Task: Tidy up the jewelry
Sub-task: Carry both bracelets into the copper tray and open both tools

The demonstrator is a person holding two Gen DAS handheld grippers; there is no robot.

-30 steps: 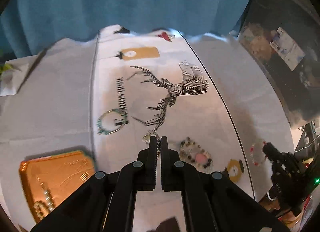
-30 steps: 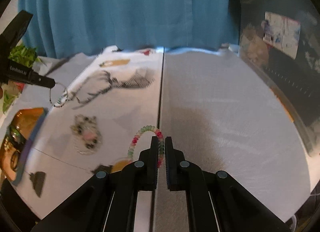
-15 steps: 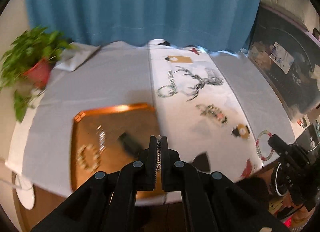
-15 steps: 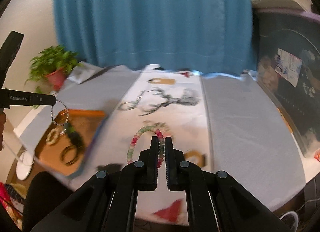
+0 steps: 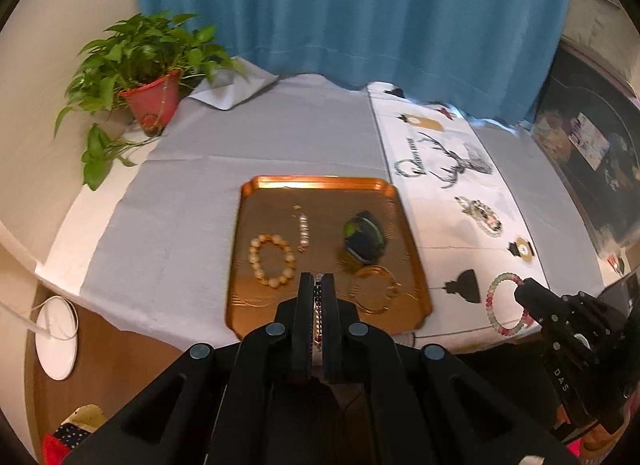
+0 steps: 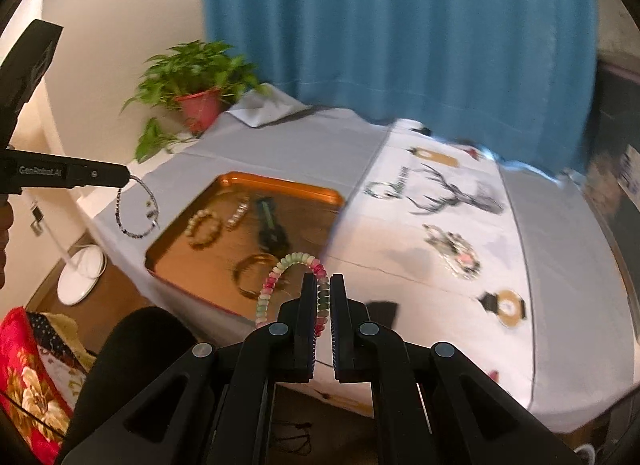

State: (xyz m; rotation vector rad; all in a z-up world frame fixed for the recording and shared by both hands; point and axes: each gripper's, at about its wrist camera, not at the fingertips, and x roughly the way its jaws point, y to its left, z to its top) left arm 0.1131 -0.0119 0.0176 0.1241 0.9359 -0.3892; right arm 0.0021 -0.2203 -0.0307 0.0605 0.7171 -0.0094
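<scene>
Ahead of my left claw point(image 5: 318, 285), clamped on a silver chain point(image 6: 136, 209), lies the copper tray point(image 5: 316, 185); my right claw point(image 6: 324, 285) grips a pastel bead bracelet point(image 6: 280, 277).

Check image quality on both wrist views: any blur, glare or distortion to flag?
Left wrist view: strong fisheye bending with dark corners; copper tray shows glare along its far rim, items on it slightly smeared; left gripper sharp. Right wrist view: heavier motion blur on the curtain and table runner; pastel bead bracelet in the right gripper stays crisp.
</scene>
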